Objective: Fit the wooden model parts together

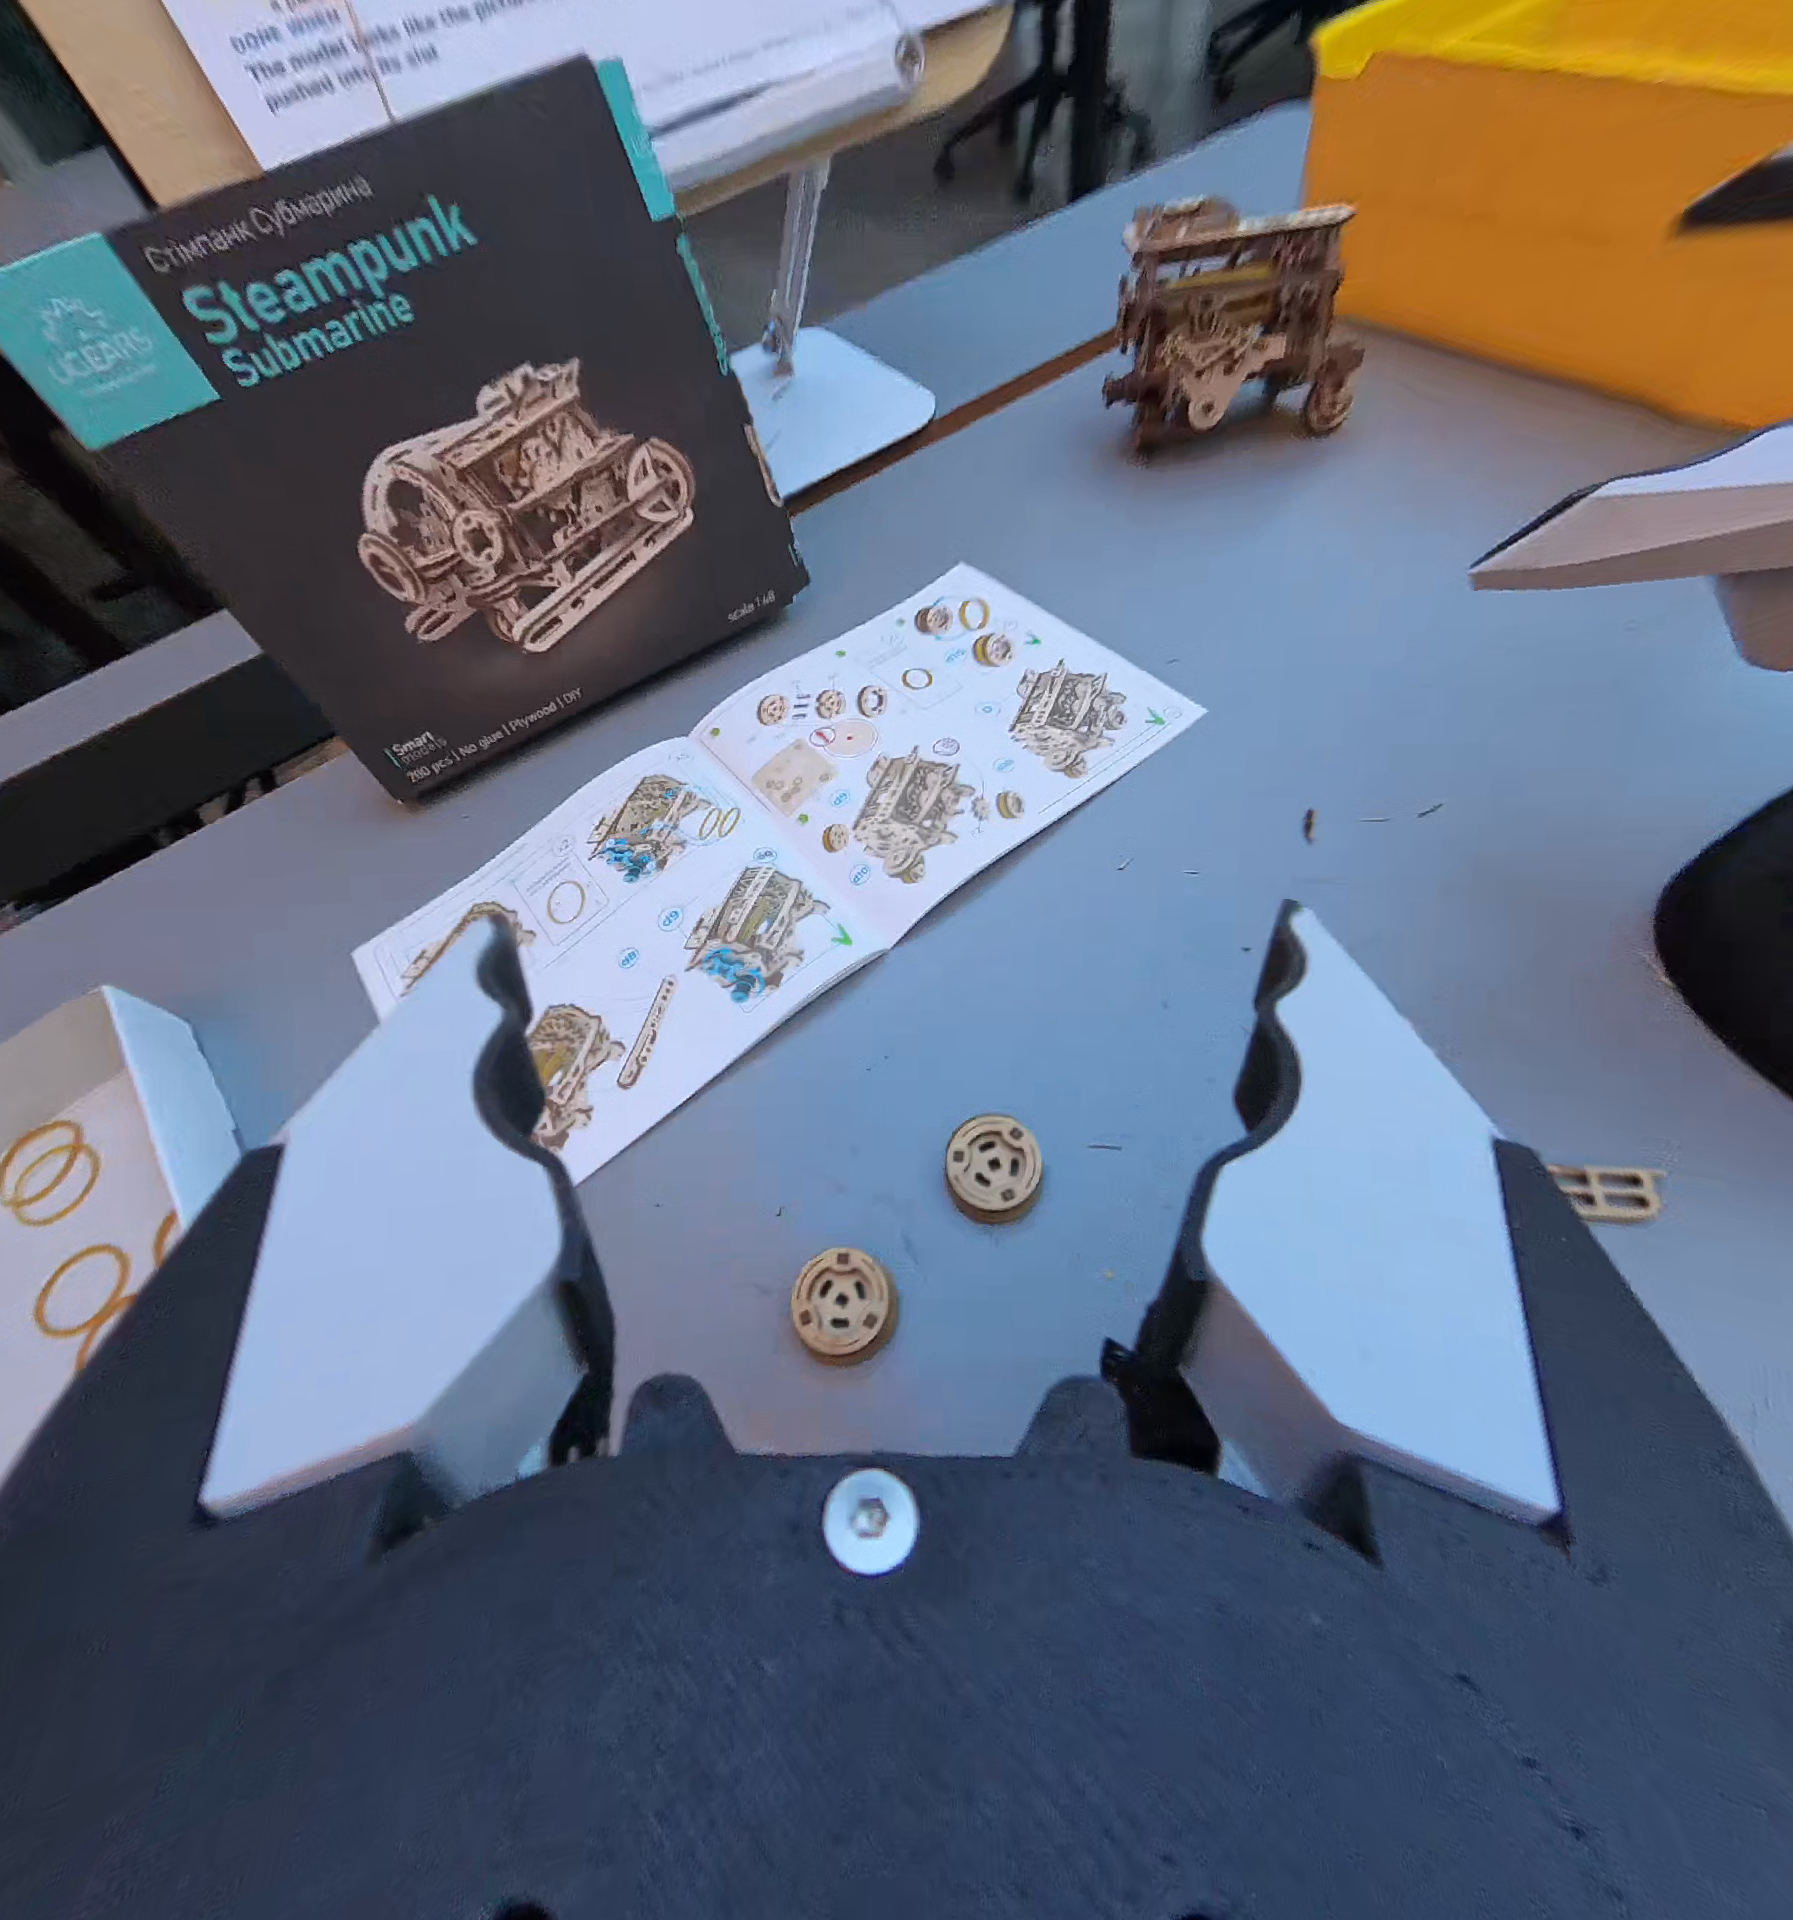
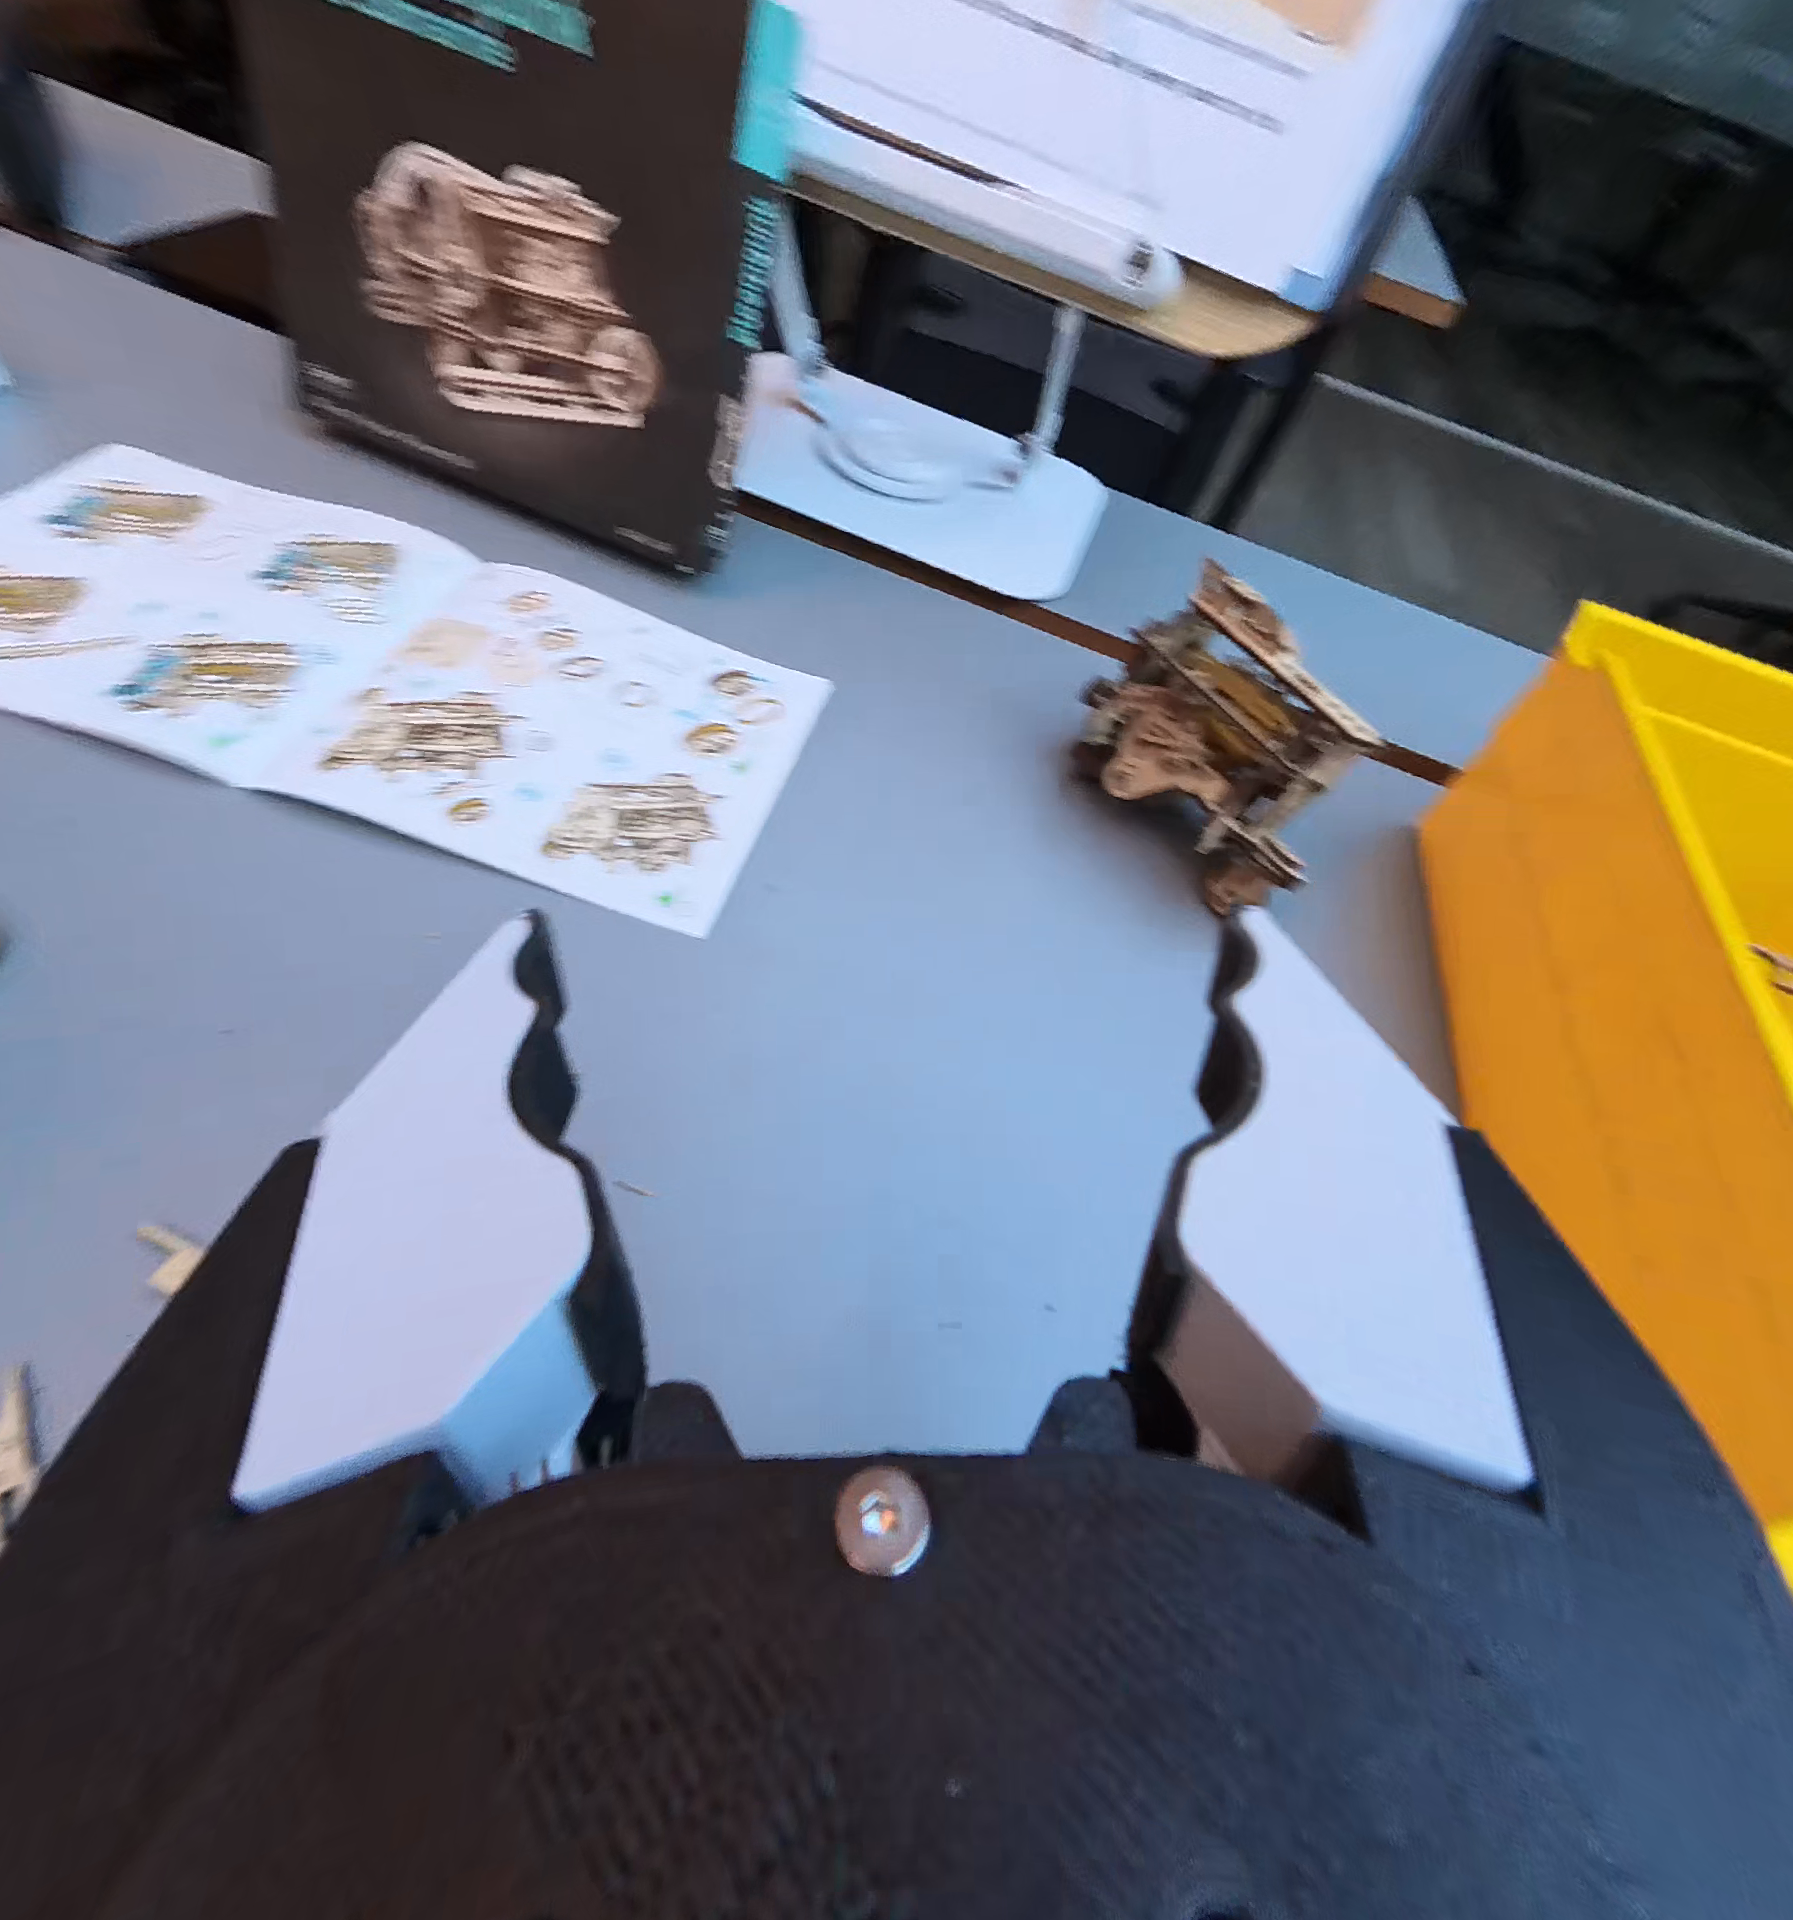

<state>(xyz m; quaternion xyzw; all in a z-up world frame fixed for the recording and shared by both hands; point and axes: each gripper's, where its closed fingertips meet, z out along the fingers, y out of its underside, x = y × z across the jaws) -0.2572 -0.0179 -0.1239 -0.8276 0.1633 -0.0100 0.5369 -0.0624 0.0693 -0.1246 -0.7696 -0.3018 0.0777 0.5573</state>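
1. The left gripper (image 1: 887, 935) hangs with jaws spread wide and empty above two small wooden wheels (image 1: 993, 1167) (image 1: 843, 1304) lying flat on the grey table (image 1: 1287, 644), just apart from each other.
2. The right gripper (image 2: 881, 935) is likewise wide open and empty, pointing toward the part-built wooden model (image 2: 1219, 732) that stands well apart from the wheels.
3. Judged from this, the pick-up has not begun; next, one wheel likely needs an edge grasp and the model a steadying hold.
4. An open instruction booklet (image 1: 767, 821) lies beyond the wheels, and the kit box (image 1: 404, 416) stands behind it.
5. A yellow bin (image 2: 1598, 1039) crowds the model's right side; a loose flat part (image 1: 1609, 1193) lies nearby.
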